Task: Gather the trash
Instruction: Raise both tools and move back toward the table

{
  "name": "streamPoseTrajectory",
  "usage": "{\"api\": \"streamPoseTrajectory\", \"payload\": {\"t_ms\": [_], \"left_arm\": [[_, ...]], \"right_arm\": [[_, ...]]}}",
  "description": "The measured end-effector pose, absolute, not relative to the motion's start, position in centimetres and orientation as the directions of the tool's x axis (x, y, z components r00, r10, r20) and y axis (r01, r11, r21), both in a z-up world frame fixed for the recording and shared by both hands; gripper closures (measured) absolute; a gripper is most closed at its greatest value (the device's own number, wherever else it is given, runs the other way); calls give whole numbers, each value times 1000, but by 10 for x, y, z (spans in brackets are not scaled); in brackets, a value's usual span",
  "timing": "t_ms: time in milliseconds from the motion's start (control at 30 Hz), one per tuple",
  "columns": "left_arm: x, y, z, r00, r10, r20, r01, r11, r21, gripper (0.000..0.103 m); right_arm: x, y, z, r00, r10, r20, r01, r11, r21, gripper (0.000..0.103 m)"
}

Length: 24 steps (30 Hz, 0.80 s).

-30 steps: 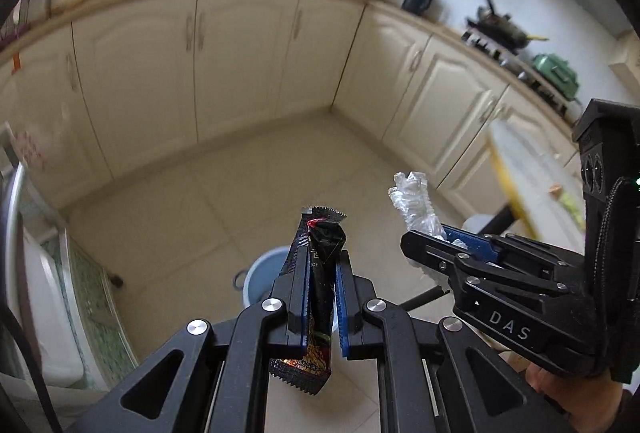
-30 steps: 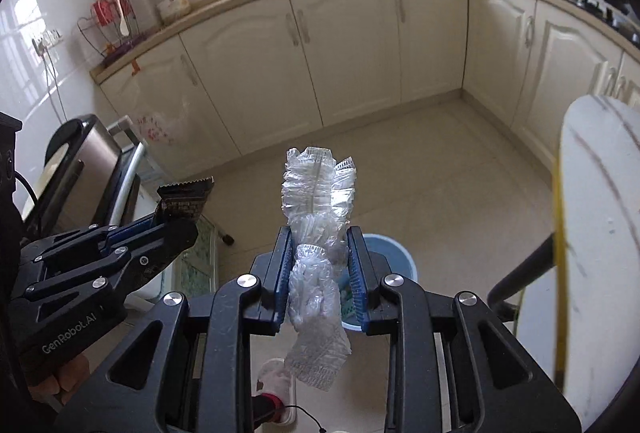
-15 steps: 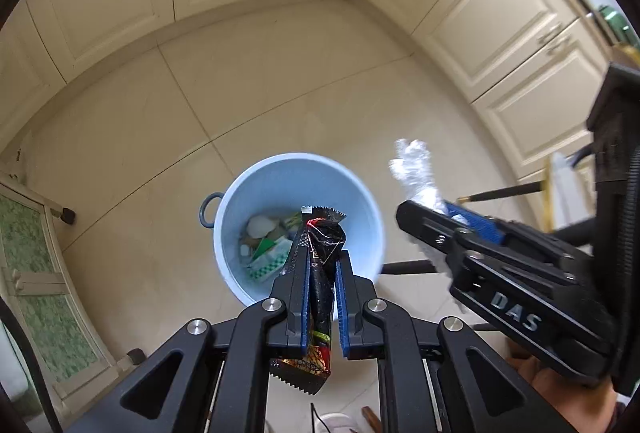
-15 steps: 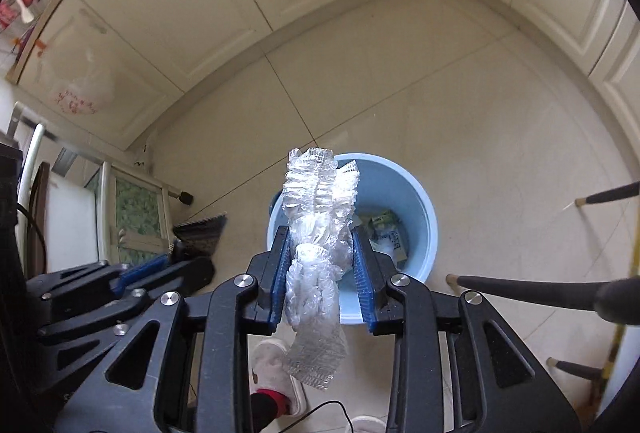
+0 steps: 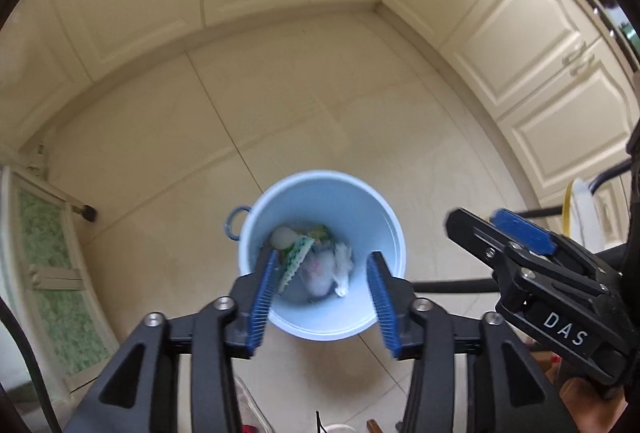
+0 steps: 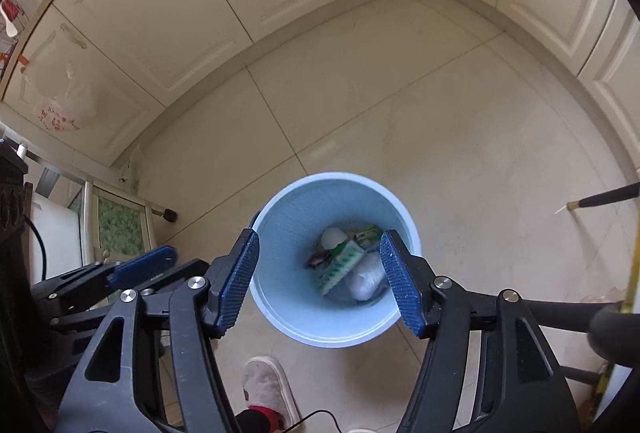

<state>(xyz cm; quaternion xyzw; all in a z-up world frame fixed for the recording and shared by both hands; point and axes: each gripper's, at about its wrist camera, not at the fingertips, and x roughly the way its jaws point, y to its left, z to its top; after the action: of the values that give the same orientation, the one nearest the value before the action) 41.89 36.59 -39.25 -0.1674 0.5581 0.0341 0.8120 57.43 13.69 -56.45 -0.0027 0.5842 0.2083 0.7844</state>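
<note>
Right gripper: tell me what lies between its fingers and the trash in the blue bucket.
Nothing: the right gripper, jaws opening, holds nothing over the blue bucket; the right wrist view shows the trash inside.

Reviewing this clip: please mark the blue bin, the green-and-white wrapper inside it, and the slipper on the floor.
blue bin [image 6: 280, 233]: right wrist view, bare inner wall on the left side.
green-and-white wrapper [image 6: 342, 265]: right wrist view, middle of its printed face.
slipper [image 6: 267, 387]: right wrist view, top of the toe.

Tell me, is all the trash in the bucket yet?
Done: wrappers and clear crumpled plastic lie inside the blue bucket. In hand: nothing; the left gripper and right gripper are opening above it with nothing between their jaws. Left: no other trash shows in these views.
</note>
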Motion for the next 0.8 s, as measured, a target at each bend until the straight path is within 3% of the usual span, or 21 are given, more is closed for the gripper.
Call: {"api": "streamPoseTrajectory", "payload": {"t_ms": [233, 333, 500, 600, 800], "left_arm": [[355, 355, -291, 535, 13, -845, -265, 952, -153, 37], [316, 345, -240, 616, 58, -786, -273, 951, -144, 28], [243, 301, -158, 735, 134, -664, -264, 960, -99, 11], [195, 260, -121, 797, 147, -586, -238, 968, -80, 5], [103, 178, -86, 886, 127, -445, -177, 982, -72, 1]], "right_arm": [[539, 140, -464, 371, 331, -868, -380, 907, 184, 21], [514, 136, -412, 438, 350, -828, -406, 899, 165, 13], [461, 113, -318, 543, 371, -753, -431, 893, 129, 8], [422, 88, -261, 628, 358, -691, -409, 907, 99, 0], [346, 25, -179, 764, 269, -586, -322, 947, 16, 0]]}}
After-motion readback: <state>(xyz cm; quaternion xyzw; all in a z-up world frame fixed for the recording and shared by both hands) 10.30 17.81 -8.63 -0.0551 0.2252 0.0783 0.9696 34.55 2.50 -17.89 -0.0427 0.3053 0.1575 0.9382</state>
